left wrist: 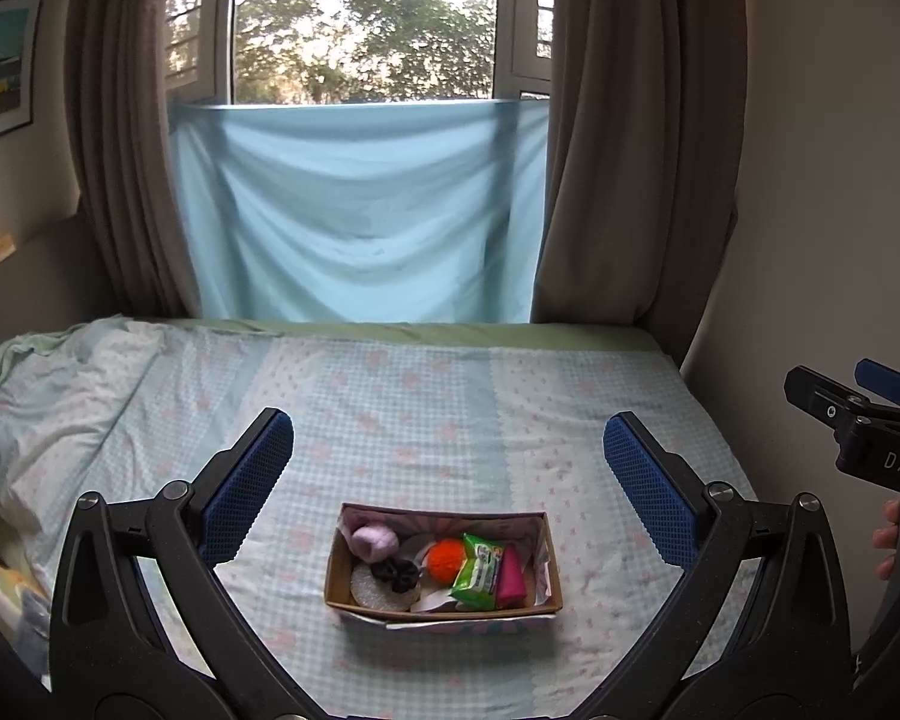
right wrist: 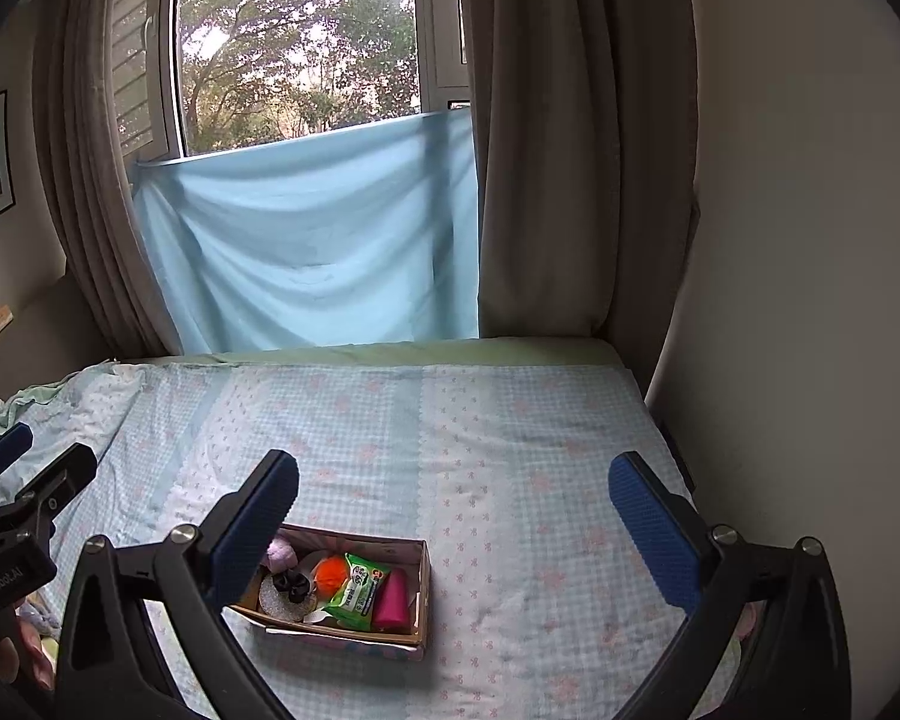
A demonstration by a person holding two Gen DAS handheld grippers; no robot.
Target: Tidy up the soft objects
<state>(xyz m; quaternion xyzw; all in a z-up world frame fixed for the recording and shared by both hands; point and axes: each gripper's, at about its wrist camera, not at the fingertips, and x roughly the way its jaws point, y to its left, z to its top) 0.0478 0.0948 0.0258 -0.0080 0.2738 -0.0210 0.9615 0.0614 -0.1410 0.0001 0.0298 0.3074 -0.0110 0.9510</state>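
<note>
The left gripper (left wrist: 448, 468) has its jaws spread wide and empty, its blue dimpled rubber pads (left wrist: 247, 483) flaring apart above the bed. Between those jaws, slightly nearer the camera than the tips, sits a shallow rectangular cardboard box (left wrist: 444, 607) with a pastel printed paper lining, resting on the bed's pale blue checked sheet (left wrist: 426, 396), a soft woven cloth with faint pink motifs.

Packed inside the box, from the left jaw's side toward the right jaw's: a fuzzy lilac pompom (left wrist: 375, 541), a round white netted scrubber (left wrist: 380, 591) with a black gathered scrunchie (left wrist: 397, 573) lying on it, a fluffy orange ball (left wrist: 446, 559), a glossy green plastic tissue packet (left wrist: 479, 571), and a smooth magenta tapered block (left wrist: 511, 579) against the end wall.

The right gripper (right wrist: 453, 507) is likewise gaping and holds nothing. In its view the box (right wrist: 417, 606) lies below and just inside its left jaw, whose pad (right wrist: 252, 531) hides the near corner, well apart from the right jaw
</note>
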